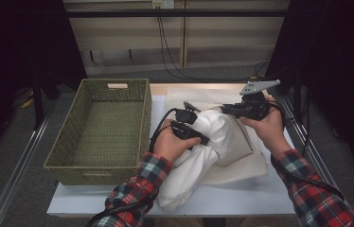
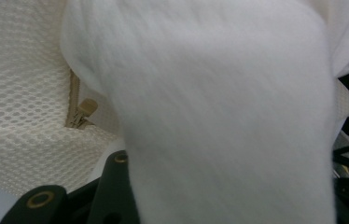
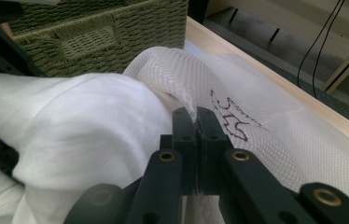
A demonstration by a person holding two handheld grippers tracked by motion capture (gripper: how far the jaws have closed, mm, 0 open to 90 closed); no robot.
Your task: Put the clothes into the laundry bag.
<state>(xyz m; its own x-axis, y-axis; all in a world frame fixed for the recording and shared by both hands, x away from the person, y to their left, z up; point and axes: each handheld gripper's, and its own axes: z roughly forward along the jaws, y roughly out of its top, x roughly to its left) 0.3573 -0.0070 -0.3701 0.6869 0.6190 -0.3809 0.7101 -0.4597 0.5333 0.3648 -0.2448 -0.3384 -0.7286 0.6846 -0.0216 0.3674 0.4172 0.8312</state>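
A white cloth [image 1: 217, 135] bulges up in the middle of the table and trails down toward the front edge. My left gripper [image 1: 190, 124] is shut on it; in the left gripper view the cloth [image 2: 219, 116] covers the jaws. A cream mesh bag [image 1: 243, 165] lies under and around the cloth, with its zipper pull [image 2: 86, 108] beside the cloth. My right gripper [image 3: 196, 115] is shut on the bag's raised mesh edge [image 3: 172, 74], to the right of the cloth. In the high view the right gripper [image 1: 234, 109] points left at the cloth.
A green woven basket [image 1: 104, 90] stands on the table's left half, close to my left hand. The bag carries brown stitched lettering [image 3: 231, 116]. The wooden table edge [image 3: 275, 79] runs along the far side, and cables hang behind it.
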